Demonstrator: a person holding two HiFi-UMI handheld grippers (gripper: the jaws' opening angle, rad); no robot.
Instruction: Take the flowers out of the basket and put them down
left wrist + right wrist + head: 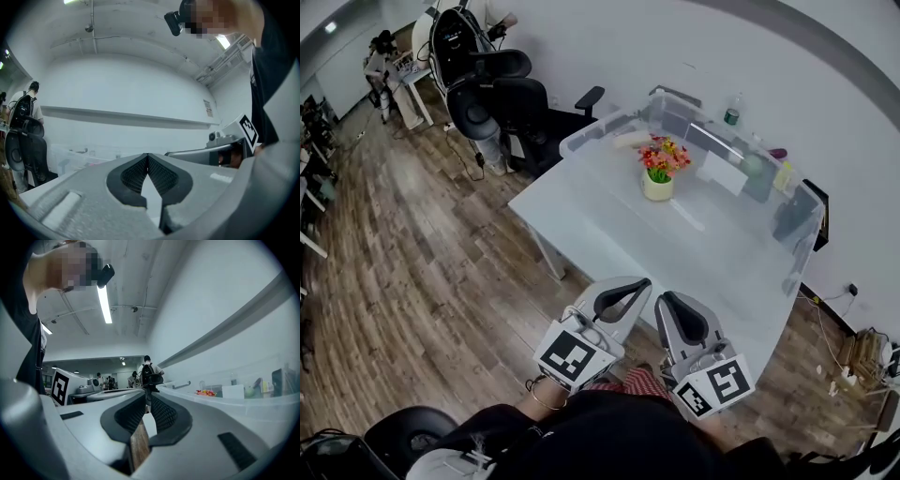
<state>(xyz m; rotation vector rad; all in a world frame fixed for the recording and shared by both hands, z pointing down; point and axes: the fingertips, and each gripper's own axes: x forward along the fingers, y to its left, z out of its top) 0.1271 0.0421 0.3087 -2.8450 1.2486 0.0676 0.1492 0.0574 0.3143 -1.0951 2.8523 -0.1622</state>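
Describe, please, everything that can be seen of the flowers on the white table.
The flowers are a small bunch, with red, pink, orange and yellow blooms above green leaves. They stand upright in a pale yellow round basket, which rests on the white table beside a clear plastic bin. Whether they are real or artificial cannot be told. Only the basket touches them.

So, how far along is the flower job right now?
Done: nothing; the pink and orange flowers sit in the small cream basket on the white table. In hand: nothing; the left gripper and right gripper are shut and empty, short of the basket. Left: lift the flowers out and put them down.
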